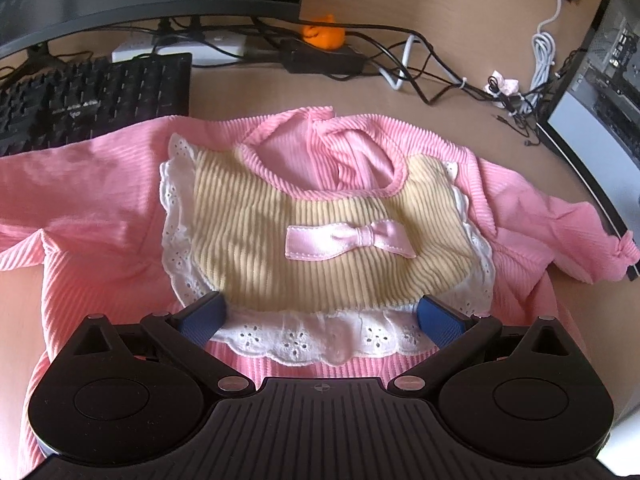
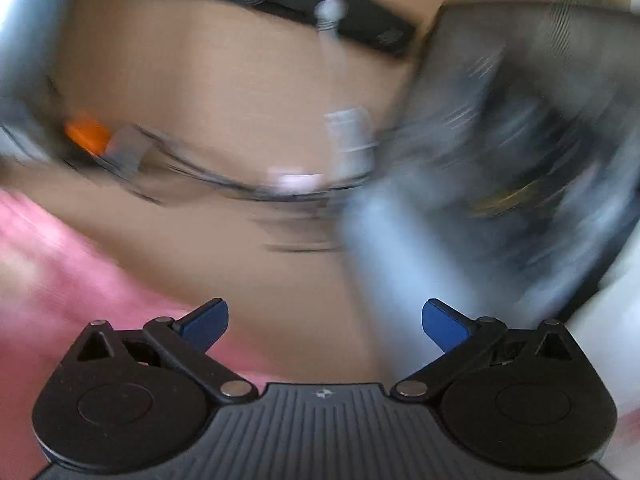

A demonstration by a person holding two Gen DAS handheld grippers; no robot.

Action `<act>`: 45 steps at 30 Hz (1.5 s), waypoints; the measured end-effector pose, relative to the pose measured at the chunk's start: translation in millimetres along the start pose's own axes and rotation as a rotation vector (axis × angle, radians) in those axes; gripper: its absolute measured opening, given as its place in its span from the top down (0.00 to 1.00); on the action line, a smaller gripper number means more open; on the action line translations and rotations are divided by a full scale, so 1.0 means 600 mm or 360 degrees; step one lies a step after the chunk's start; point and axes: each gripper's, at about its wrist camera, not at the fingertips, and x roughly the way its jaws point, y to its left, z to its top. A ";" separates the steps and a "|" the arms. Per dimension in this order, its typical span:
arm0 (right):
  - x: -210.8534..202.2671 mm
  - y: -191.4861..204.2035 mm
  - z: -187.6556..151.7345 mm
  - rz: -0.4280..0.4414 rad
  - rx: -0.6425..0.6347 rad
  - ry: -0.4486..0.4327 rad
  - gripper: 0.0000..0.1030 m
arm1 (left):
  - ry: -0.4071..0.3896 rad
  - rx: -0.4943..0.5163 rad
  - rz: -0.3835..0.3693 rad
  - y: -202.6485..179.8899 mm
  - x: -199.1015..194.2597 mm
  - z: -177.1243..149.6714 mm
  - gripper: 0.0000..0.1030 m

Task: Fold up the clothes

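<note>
Pink top [image 1: 100, 200] spread face up on the desk [image 1: 440, 40], just in front of the keyboard [image 1: 92, 96]; neckline toward the keyboard side, sleeves out to either side of the keyboard line, probably flattened that way to ready a first fold. Cream bib panel [image 1: 320, 240] with bow [image 1: 348, 240] and lace trim [image 1: 312, 340] lying on the chest, farther from the keyboard than the neckline.

Left gripper [image 1: 320, 316] hovering over the lace, jaws wide apart, holding nothing; contact with the cloth not clear. Right gripper [image 2: 324, 320] likewise wide and empty, over bare desk just beside the top's edge; view heavily blurred, so little else readable there. No fold made yet, by the look of it.
</note>
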 end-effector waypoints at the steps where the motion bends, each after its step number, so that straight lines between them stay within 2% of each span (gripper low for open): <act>1: 0.001 0.004 0.002 0.0245 0.0153 0.0046 0.00 | 0.0008 0.0012 0.0005 -0.001 0.001 0.001 0.00; 2: 0.004 0.010 0.002 0.0479 0.0297 0.0093 0.00 | 0.0018 0.0024 0.0009 -0.002 0.002 0.002 0.00; 4: 0.038 0.032 -0.014 0.0820 0.0480 0.0203 0.00 | 0.0030 0.0040 0.0006 -0.002 0.002 0.003 0.00; 5: 0.056 0.038 -0.020 0.0851 0.0499 0.0240 0.00 | 0.0031 0.0042 -0.0006 0.000 0.002 0.003 0.00; 7: 0.090 0.033 -0.027 0.0680 0.0470 0.0283 0.00 | 0.0030 0.0043 -0.0040 0.006 0.000 0.002 0.00; 10: 0.125 -0.016 -0.034 0.0192 0.0376 0.0265 0.00 | 0.0011 0.0034 -0.0076 0.013 -0.003 -0.001 0.00; 11: 0.133 -0.032 -0.038 0.0081 0.0359 0.0267 0.00 | 0.0001 0.0032 -0.0077 0.013 -0.004 -0.003 0.00; 13: 0.142 -0.056 -0.037 -0.0075 0.0346 0.0282 0.00 | -0.0013 0.0043 -0.0068 0.011 -0.004 -0.006 0.00; 16: 0.110 -0.057 -0.015 -0.0111 0.0315 0.0196 0.00 | -0.0019 0.0054 -0.0048 0.007 -0.005 -0.007 0.00; 18: 0.088 -0.034 -0.001 -0.0022 0.0272 0.0134 0.00 | 0.0001 0.0028 -0.0066 0.011 -0.011 -0.002 0.00; 20: 0.073 0.009 0.016 0.0145 0.0195 0.0100 0.00 | -0.0024 -0.0028 -0.0115 0.033 -0.036 0.003 0.00; 23: 0.047 0.094 0.031 0.0406 0.0039 0.0100 0.00 | -0.0138 -0.0188 -0.0023 0.102 -0.091 0.008 0.00; 25: 0.042 0.147 0.036 0.0549 -0.0017 0.0129 0.00 | -0.0187 -0.0410 0.0060 0.171 -0.122 0.007 0.00; 26: 0.039 0.175 0.040 0.0628 -0.0046 0.0145 0.00 | -0.0209 -0.0580 0.0100 0.219 -0.138 0.005 0.00; 29: 0.019 0.271 0.051 0.0822 -0.0206 0.0145 0.00 | -0.0259 -0.0977 0.0157 0.338 -0.167 -0.005 0.00; 32: -0.016 0.388 0.065 0.0950 -0.0476 0.0066 0.00 | -0.0288 -0.1070 0.0232 0.412 -0.171 -0.002 0.00; 34: -0.032 0.478 0.072 0.1065 -0.0645 0.0010 0.00 | -0.0277 -0.1088 0.0228 0.440 -0.159 0.010 0.00; 36: -0.037 0.553 0.073 0.1148 -0.0748 -0.0034 0.00 | -0.0254 -0.1130 0.0166 0.461 -0.137 0.024 0.02; 37: -0.036 0.595 0.071 0.1173 -0.0790 -0.0044 0.08 | -0.0254 -0.1111 0.0162 0.463 -0.128 0.032 0.17; 38: -0.031 0.628 0.069 0.1194 -0.0818 -0.0038 0.17 | -0.0255 -0.1086 0.0162 0.464 -0.120 0.041 0.53; 39: -0.028 0.659 0.066 0.1211 -0.0843 -0.0036 0.37 | -0.0249 -0.1048 0.0173 0.464 -0.114 0.051 0.65; 40: -0.029 0.676 0.064 0.1214 -0.0851 -0.0053 0.52 | -0.0294 -0.1012 0.0189 0.463 -0.123 0.055 0.75; 42: -0.030 0.711 0.059 0.1222 -0.0865 -0.0085 0.52 | -0.0399 -0.0941 0.0222 0.460 -0.143 0.062 0.77; 44: -0.033 0.744 0.054 0.1228 -0.0881 -0.0121 0.50 | -0.0537 -0.0846 0.0334 0.451 -0.180 0.061 0.77; 45: -0.036 0.753 0.049 0.1230 -0.0897 -0.0156 0.39 | -0.0577 -0.0834 0.0361 0.452 -0.194 0.056 0.76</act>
